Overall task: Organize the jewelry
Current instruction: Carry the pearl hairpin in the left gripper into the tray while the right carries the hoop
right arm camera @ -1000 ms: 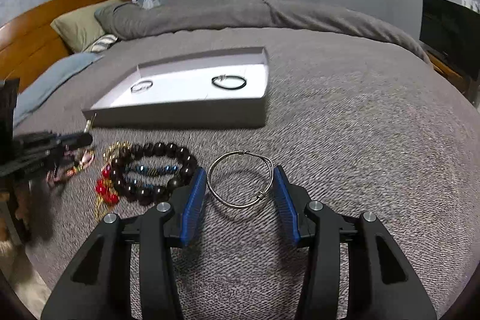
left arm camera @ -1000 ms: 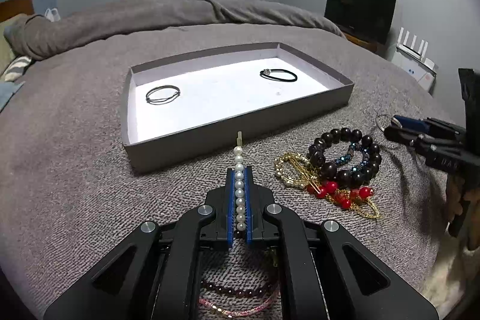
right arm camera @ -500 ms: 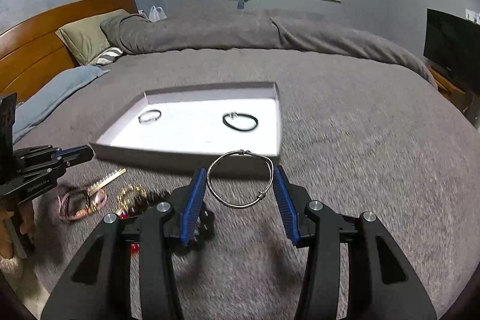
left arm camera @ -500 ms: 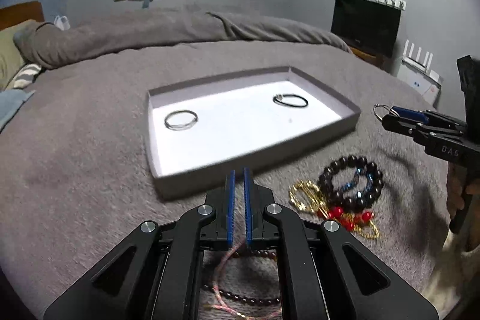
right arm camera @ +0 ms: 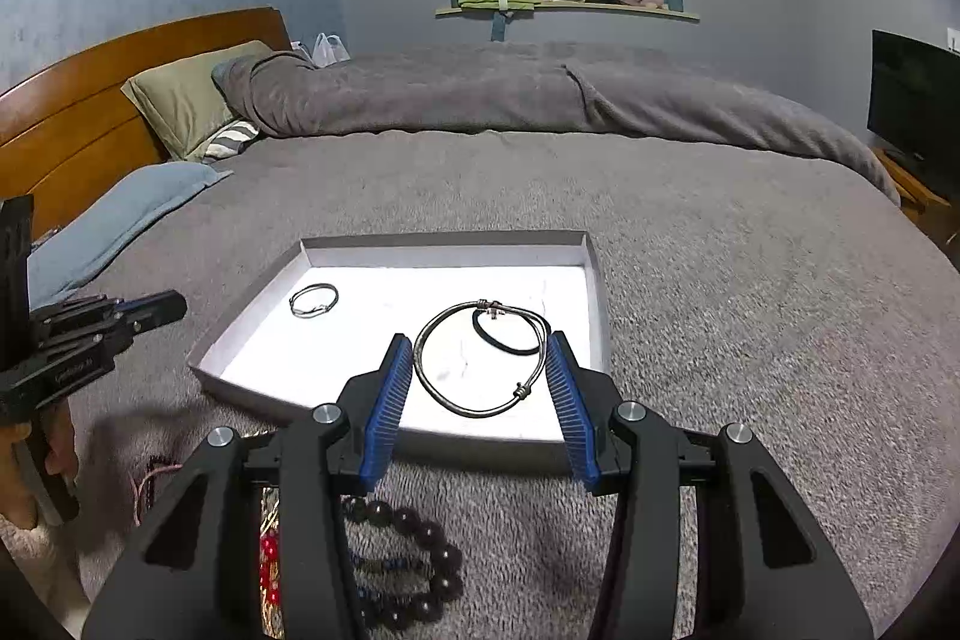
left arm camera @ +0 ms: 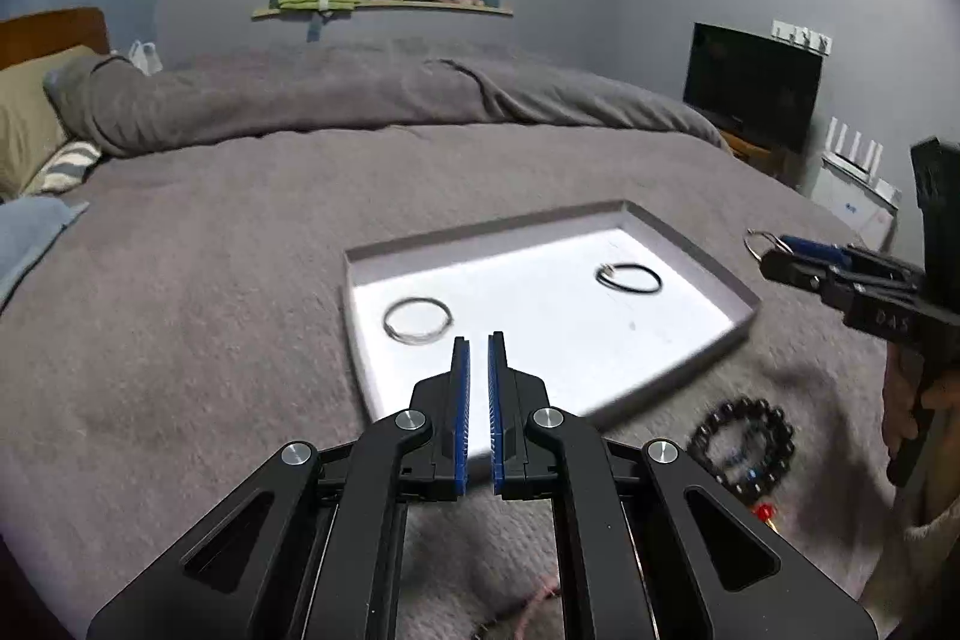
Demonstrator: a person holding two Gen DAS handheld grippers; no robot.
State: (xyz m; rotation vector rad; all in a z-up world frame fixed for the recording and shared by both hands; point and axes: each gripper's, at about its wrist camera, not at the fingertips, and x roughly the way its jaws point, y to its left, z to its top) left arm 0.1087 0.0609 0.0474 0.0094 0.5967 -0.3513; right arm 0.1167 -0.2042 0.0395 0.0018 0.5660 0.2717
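Left gripper [left arm camera: 478, 340]: pads nearly together, nothing between them, above tray's near edge. Tray [right arm camera: 444, 240]: on grey bed [right arm camera: 720, 280]; holds silver bangle [right arm camera: 314, 300] left, black band [right arm camera: 507, 340] right. Right gripper [right arm camera: 480, 364]: clamped on wire bangle [right arm camera: 480, 358], over tray. Dark bead bracelet [left arm camera: 742, 445]: on bed, beside tray.

On the bed [right arm camera: 720, 232] lies the tray [right arm camera: 594, 280], two bracelets [right arm camera: 314, 301] inside, beads [right arm camera: 414, 526] before it.

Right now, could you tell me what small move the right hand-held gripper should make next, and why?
Probably lower and open. The right hand-held gripper holds the silver wire bangle between its pads above the tray, which already holds a black band and a silver ring.
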